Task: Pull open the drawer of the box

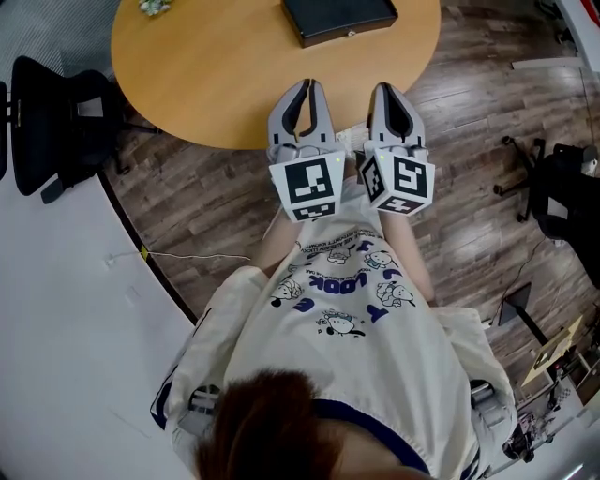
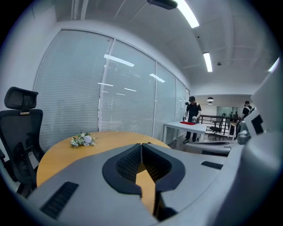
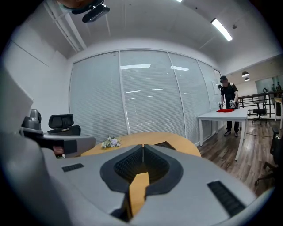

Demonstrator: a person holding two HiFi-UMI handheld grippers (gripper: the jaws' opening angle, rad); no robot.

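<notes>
A: Status?
B: Approach step, I'd say. Left gripper and right gripper sit at the near desk edge, jaws pressed together, empty. Box is on the far side, well apart.
A: Next?
B: Reach across, spread one pair of jaws, grab the drawer front.

The left hand-held gripper and the right hand-held gripper are held side by side in front of the person's torso, close together but not touching. Both point toward the round surface, tilted slightly down, with their tips over its near edge. Each gripper's jaws are closed tip to tip with nothing between them.
</notes>
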